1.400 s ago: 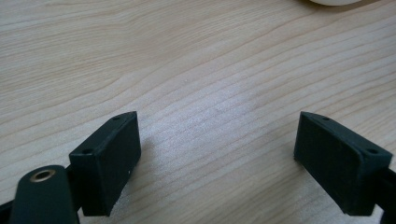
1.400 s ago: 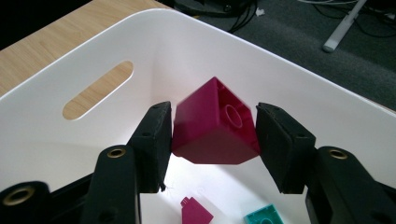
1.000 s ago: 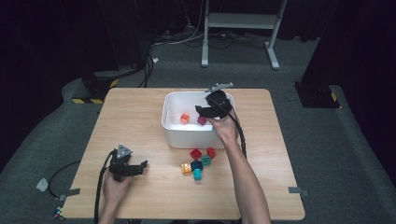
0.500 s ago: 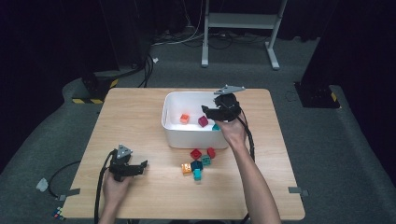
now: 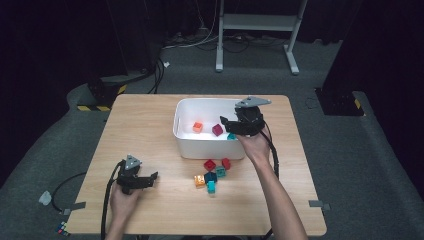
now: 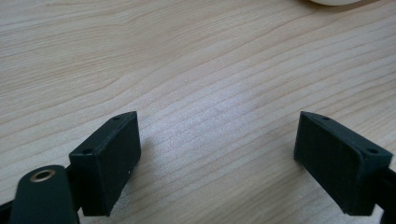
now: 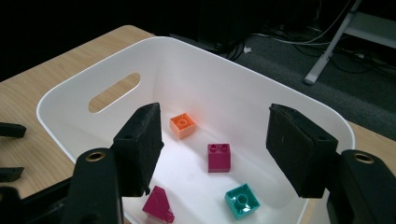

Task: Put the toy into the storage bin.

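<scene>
Inside, four bricks resting on the floor of the white bin [image 7: 201, 88]: orange brick [image 7: 182, 125], magenta brick [image 7: 218, 157], teal brick [image 7: 241, 200], and a sloped magenta piece [image 7: 158, 203]. Poised just above the bin, right claw [image 7: 215, 149] spread wide and empty. Outside, in front of the bin, a small cluster of loose bricks [image 5: 212, 172] on the tabletop [image 5: 150, 125], likely yet to go in; roughly halfway, judging by the count. Near the front left corner, left claw [image 5: 150, 179] parted, holding nothing, close over bare wood. From above, the cluster; from the right claw's camera, the sloped piece.
</scene>
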Tool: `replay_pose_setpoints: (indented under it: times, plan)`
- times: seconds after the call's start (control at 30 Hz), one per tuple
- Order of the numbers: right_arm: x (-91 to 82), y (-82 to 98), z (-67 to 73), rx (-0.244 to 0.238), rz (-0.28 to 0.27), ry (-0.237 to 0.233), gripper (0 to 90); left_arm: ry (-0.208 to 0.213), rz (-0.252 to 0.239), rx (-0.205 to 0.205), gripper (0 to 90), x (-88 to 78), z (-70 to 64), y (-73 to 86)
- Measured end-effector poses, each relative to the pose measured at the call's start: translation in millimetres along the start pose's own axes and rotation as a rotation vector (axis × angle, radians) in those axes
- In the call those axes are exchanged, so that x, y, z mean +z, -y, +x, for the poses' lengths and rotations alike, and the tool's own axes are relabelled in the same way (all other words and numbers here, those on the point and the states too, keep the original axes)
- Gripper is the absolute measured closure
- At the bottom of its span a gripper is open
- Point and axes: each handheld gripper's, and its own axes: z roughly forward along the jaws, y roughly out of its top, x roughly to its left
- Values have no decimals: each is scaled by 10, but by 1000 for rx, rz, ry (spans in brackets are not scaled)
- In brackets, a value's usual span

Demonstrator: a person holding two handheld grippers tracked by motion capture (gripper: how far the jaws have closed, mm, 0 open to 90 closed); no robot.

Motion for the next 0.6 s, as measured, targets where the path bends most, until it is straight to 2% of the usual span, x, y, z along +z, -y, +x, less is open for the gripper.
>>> replay_pose_setpoints:
  times: [0.2, 0.6]
  plan:
    - [-115, 67, 11, -2, -29, 12, 345, 0, 0, 0, 148, 0, 0, 0]
    - [-336, 247, 50, 20, -56, -44, 361, -1, 0, 1, 147, 0, 0, 0]
